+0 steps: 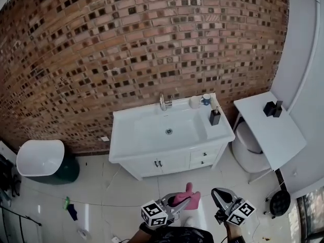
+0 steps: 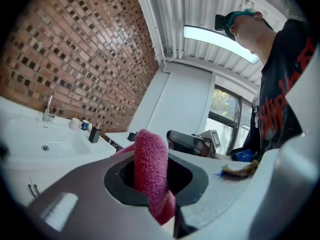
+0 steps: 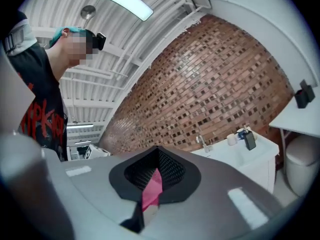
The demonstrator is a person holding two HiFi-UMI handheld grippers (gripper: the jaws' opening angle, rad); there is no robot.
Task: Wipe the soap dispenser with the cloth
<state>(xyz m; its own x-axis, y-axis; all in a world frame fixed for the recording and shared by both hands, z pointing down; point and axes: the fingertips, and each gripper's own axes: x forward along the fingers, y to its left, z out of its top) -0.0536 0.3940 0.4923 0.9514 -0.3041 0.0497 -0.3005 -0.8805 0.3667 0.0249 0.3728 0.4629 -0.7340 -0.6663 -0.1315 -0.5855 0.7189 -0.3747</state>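
Observation:
The black soap dispenser [image 1: 215, 116] stands on the right rim of the white sink vanity [image 1: 121, 135], far ahead of both grippers. It also shows small in the left gripper view as the dispenser [image 2: 94, 134] and in the right gripper view as the dispenser [image 3: 249, 140]. My left gripper [image 1: 178, 202] is shut on a pink cloth [image 1: 186, 195], which stands up between its jaws as a rolled cloth [image 2: 150, 164]. My right gripper [image 1: 219, 197] hangs beside it, shut and holding nothing. In its own view the right gripper [image 3: 155, 173] shows only a pink sliver in the slit.
A faucet [image 1: 164, 103] and two cups [image 1: 200, 100] sit at the back of the sink. A white side table [image 1: 283, 135] with a black object [image 1: 273, 109] stands at the right, over a toilet [image 1: 245, 147]. A white basin [image 1: 40, 157] sits at the left on the tiled floor.

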